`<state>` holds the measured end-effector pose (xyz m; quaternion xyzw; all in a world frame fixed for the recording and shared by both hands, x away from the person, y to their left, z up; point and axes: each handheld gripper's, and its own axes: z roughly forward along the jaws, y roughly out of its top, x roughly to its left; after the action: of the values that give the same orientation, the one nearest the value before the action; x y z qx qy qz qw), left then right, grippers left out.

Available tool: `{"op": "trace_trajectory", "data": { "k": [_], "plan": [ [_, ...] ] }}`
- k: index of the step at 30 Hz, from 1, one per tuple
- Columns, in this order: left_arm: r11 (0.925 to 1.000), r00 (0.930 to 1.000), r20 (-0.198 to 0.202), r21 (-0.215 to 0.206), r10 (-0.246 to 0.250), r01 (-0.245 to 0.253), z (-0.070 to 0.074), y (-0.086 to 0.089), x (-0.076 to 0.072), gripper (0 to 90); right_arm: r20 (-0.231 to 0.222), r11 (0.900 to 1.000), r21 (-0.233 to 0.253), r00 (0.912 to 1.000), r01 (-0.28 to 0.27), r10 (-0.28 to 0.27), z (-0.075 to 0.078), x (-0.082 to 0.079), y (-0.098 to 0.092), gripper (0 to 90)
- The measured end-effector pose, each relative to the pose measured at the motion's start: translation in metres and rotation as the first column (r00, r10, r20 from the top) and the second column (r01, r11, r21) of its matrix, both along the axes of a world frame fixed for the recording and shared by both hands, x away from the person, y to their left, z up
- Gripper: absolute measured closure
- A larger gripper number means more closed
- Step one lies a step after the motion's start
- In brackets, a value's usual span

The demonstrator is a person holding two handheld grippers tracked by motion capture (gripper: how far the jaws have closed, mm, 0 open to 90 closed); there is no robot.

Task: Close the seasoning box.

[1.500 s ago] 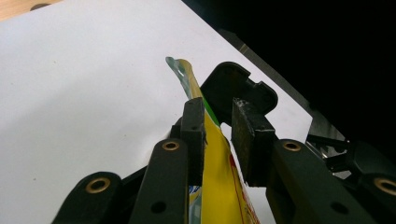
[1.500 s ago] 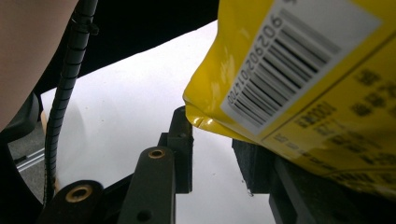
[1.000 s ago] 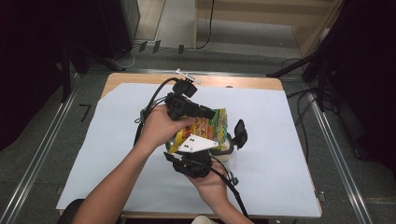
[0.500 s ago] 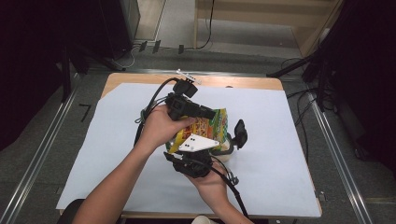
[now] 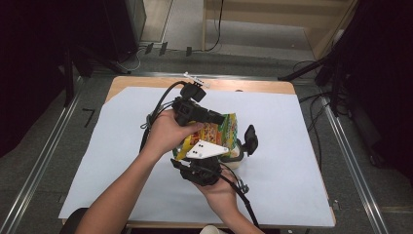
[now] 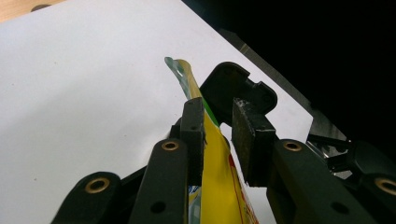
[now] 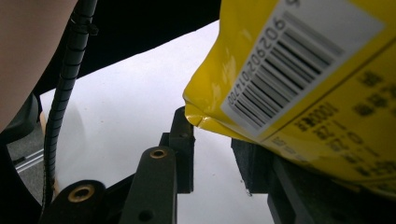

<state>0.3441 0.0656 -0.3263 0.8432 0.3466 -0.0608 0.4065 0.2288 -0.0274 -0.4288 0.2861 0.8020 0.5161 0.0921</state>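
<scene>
Tongs both work the bag: left tongs gape around its edge, unpinched; right tongs gape under it. Next, I'd close left.

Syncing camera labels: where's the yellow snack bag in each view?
High view: snack bag at table centre, between both hands.
Left gripper view: bag edge-on, rising between the jaws, middle to bottom of frame.
Right gripper view: bag fills the upper right, barcode showing.
Shared landmark: the white sheet covering the table.
</scene>
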Motion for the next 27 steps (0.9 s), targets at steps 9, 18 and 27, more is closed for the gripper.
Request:
{"op": "trace_trajectory", "data": {
  "k": [9,18,27],
  "plan": [
    [1.0000,1.0000,0.006,0.007,0.002,-0.002,0.0008,-0.0006,-0.0010,74.9,0.007,1.000,0.000,1.0000,0.003,-0.003,-0.0002,-0.0002,0.0002,71.3],
    [1.0000,1.0000,0.005,0.008,0.001,-0.001,0.0005,-0.0006,-0.0007,75.0,0.005,1.000,-0.002,1.0000,0.000,0.000,-0.0004,-0.0001,0.0002,71.3],
    [1.0000,1.0000,0.005,0.007,0.001,-0.001,0.0005,-0.0006,-0.0007,75.0,0.005,1.000,-0.002,1.0000,0.000,0.000,-0.0003,-0.0001,0.0002,71.3]
  ]
}}
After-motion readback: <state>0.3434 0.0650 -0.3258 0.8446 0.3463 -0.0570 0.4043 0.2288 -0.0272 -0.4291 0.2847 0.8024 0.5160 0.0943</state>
